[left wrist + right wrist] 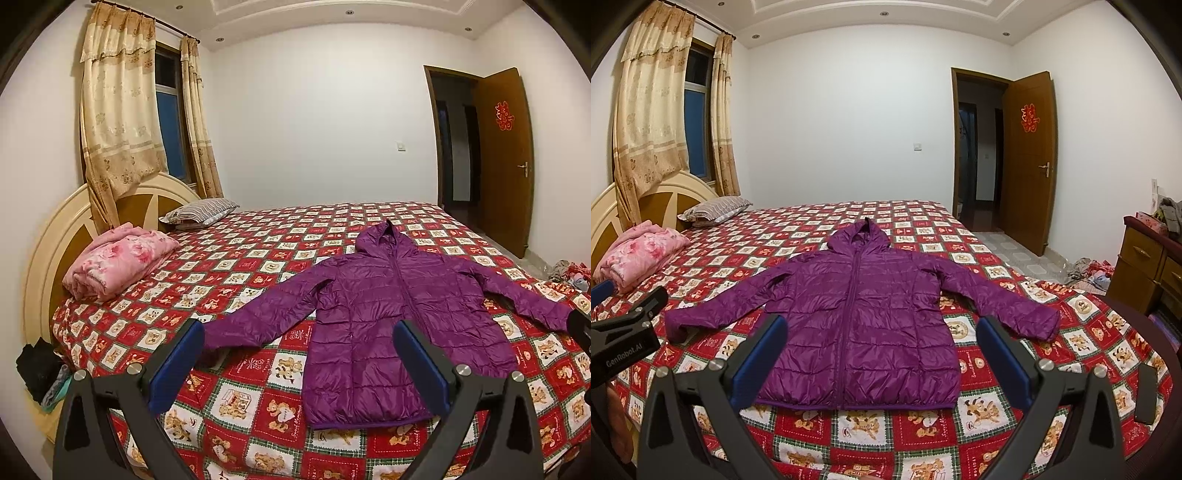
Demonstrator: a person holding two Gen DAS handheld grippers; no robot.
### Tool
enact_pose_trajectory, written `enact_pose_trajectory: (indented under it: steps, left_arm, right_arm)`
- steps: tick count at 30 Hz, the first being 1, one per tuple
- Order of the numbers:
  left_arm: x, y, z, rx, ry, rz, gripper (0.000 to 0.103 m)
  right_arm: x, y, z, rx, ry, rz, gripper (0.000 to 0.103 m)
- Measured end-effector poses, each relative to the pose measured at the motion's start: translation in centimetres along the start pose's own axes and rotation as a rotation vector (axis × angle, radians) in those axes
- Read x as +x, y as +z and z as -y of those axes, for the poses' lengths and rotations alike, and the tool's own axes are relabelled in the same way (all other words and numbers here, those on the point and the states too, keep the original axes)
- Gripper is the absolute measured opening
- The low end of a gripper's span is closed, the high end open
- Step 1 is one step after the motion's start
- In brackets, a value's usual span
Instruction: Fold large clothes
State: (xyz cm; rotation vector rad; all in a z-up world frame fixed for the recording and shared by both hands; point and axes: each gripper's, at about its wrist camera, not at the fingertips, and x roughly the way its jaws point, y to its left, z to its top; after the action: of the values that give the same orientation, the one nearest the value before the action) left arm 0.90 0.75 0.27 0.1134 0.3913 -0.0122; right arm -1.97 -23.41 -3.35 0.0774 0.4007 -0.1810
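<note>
My left gripper and right gripper gape wide, holding nothing; the purple jacket at twelve o'clock looks slippery; its sleeves may slide out mid-fold.

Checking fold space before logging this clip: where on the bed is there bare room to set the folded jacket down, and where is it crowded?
Free: the bedspread between the purple jacket hood and the far edge, and the stretch between its sleeve and the pink folded quilt. Crowded: the headboard end, with quilt and striped pillow, and the near right edge, where a dark flat object lies.
</note>
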Motion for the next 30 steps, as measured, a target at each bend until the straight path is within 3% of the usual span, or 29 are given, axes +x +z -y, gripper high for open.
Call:
enact_pose_trajectory:
  steps: [16,30]
  left_arm:
    - [0.6,-0.9,-0.1,0.005,0.001,-0.008,0.102]
    - [5.7,-1.2,2.6,0.077,-0.018,-0.053,0.102]
  right_arm:
    - [0.2,-0.1,-0.2,0.004,0.004,-0.015,0.103]
    - [4.3,-0.8,2.3,0.048,-0.016,-0.100,0.103]
